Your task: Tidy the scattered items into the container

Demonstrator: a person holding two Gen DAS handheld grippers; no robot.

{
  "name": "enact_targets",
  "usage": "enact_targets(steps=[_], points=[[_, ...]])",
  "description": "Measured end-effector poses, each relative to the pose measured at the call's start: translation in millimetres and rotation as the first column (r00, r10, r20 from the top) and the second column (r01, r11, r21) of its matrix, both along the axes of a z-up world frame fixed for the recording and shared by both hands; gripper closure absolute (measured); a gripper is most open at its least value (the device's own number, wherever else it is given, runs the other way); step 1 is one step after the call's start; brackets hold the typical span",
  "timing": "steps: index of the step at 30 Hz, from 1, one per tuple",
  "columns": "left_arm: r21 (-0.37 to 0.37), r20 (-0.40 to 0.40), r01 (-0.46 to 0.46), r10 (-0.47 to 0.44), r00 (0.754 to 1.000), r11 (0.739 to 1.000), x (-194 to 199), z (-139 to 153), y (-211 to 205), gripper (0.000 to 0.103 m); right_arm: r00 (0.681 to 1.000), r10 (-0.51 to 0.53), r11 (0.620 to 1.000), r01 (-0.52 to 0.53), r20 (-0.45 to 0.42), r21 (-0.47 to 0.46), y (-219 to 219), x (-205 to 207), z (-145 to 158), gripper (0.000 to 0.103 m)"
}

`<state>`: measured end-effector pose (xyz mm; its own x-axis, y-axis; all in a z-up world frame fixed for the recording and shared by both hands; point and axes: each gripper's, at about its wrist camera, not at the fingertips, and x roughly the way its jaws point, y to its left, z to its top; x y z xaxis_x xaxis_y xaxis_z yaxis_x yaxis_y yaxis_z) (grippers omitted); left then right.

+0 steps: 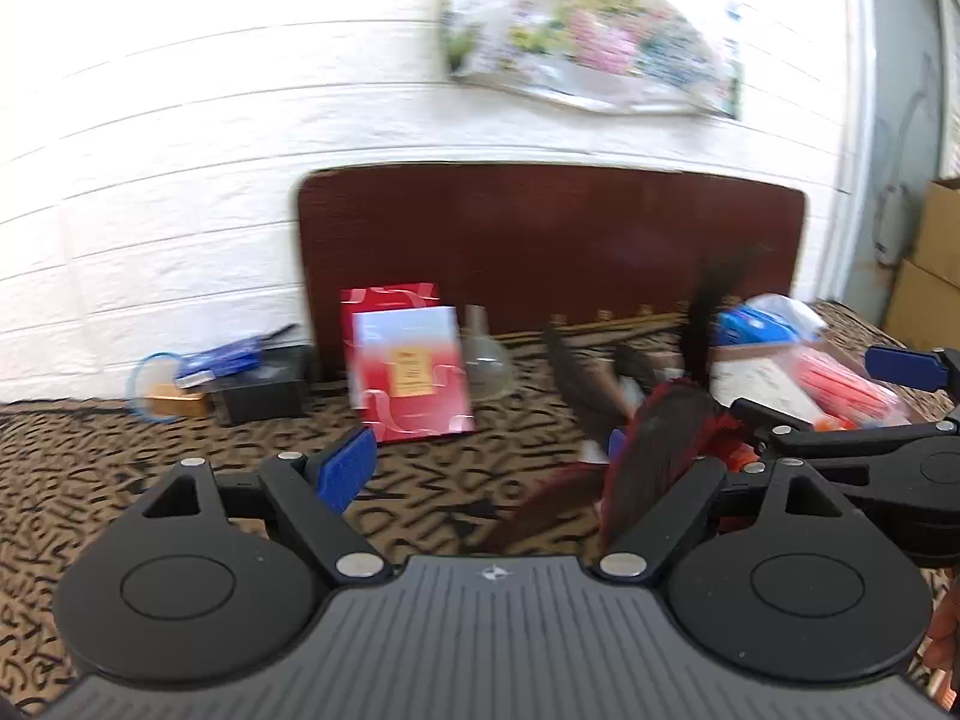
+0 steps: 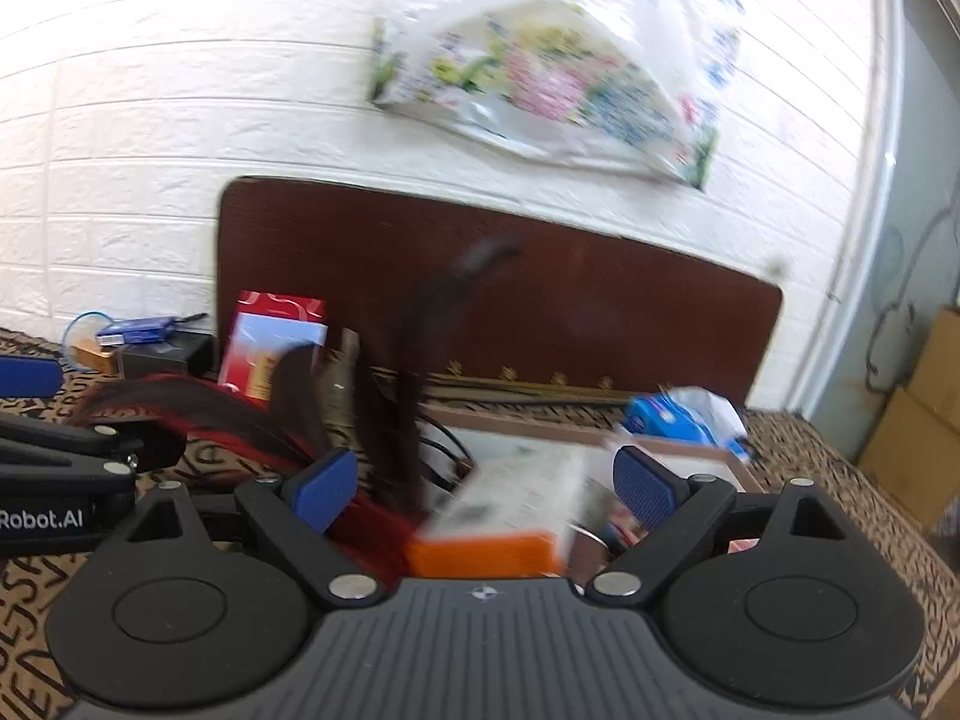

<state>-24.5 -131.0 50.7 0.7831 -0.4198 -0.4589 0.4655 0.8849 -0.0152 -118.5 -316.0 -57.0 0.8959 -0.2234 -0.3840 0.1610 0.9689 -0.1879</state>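
Note:
My left gripper point(image 1: 489, 462) is open over the patterned bedspread point(image 1: 180, 450), and nothing sits between its fingers. A bunch of dark red-and-black feathers point(image 1: 654, 444) stands against its right finger. My right gripper point(image 2: 486, 483) is open, with a white box with an orange end point(image 2: 510, 516) between its fingers; the box looks blurred. Behind it lies the shallow cardboard box point(image 2: 540, 420), which also shows in the left wrist view point(image 1: 780, 354) holding orange sticks point(image 1: 840, 390) and a blue packet point(image 1: 750, 324). The feathers point(image 2: 384, 408) rise left of the right gripper.
A red and white booklet point(image 1: 408, 366) leans on the dark wooden headboard point(image 1: 540, 240). A clear glass flask point(image 1: 486, 360) lies beside it. A black box point(image 1: 264, 384), blue items and a small yellow box point(image 1: 174, 402) sit at left. Cardboard cartons point(image 1: 936, 276) stand at the right.

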Motion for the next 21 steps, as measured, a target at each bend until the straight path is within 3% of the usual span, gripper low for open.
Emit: enact_targets(steps=[7, 21], points=[[-0.010, -0.013, -0.122, 0.122, 0.992, 0.992, 17.5, -0.3, 43.4, 0.016, 0.996, 0.088, 0.995, -0.088, 0.004, -0.041, 53.6, 16.1, 7.1, 0.010], [0.001, -0.047, -0.281, 0.281, 0.959, 0.960, 39.3, -15.0, 115.8, 0.016, 0.973, 0.227, 0.968, -0.230, -0.038, -0.104, 144.0, 46.3, -2.8, 0.010]])
